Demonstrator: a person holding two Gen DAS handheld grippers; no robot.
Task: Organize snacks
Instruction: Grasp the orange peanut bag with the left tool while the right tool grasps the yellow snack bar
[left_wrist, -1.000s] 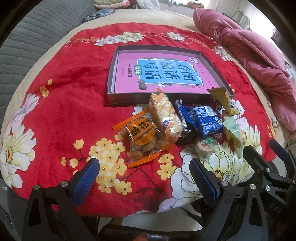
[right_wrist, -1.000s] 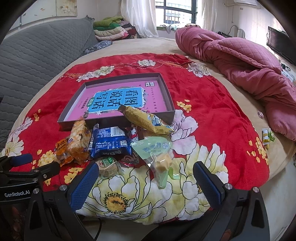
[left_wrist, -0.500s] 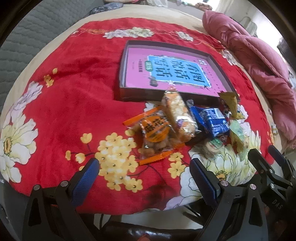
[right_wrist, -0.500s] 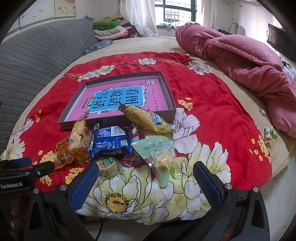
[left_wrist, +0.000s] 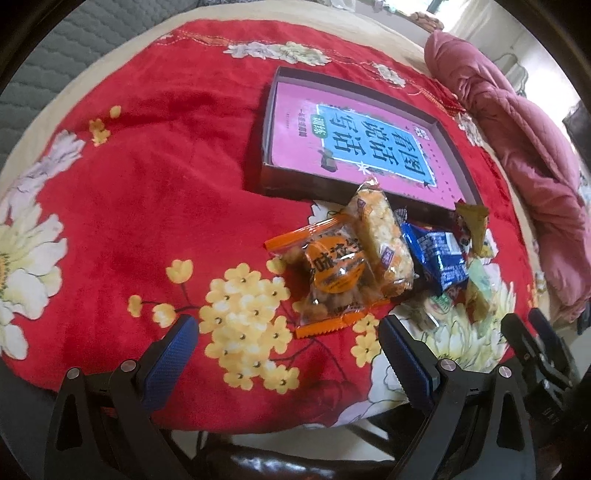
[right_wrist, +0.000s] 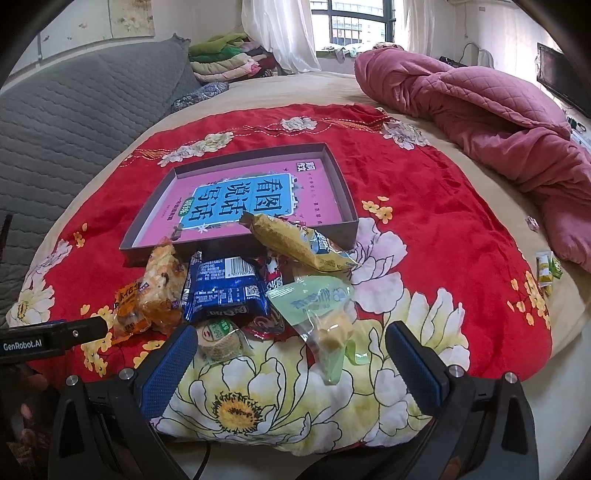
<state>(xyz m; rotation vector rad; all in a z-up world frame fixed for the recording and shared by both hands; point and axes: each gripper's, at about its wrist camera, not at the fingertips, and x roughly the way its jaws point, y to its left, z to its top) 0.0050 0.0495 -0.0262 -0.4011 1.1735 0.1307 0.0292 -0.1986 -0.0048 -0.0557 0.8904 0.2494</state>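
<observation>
- Both hand-held grippers are hanging wide open and empty: the left hand-held gripper (left_wrist: 286, 341) is hovering over the yellow blossoms on the red floral blanket (left_wrist: 155, 177), the right hand-held gripper (right_wrist: 291, 349) over the big white flower at the blanket's near edge.
- Compared with a second ago, the left view is sitting closer and tilted, so the snack pile is now lying at 1 o'clock from its fingers instead of straight ahead.
- The right view is staying almost unchanged, only slightly nearer the pile.
- The snacks are staying where they were, heaped on the bed just in front of the shallow box (right_wrist: 347, 206) with the pink book (right_wrist: 243, 199) inside.
- At 12 o'clock from the right fingers are lying the blue packet (right_wrist: 225, 290) and the green packet (right_wrist: 317, 301); the yellow packet (right_wrist: 295, 243) is leaning on the box wall.
- At 10 o'clock are lying the orange packet (left_wrist: 332, 273) and the rice-cracker packet (left_wrist: 380, 243), touching each other.
</observation>
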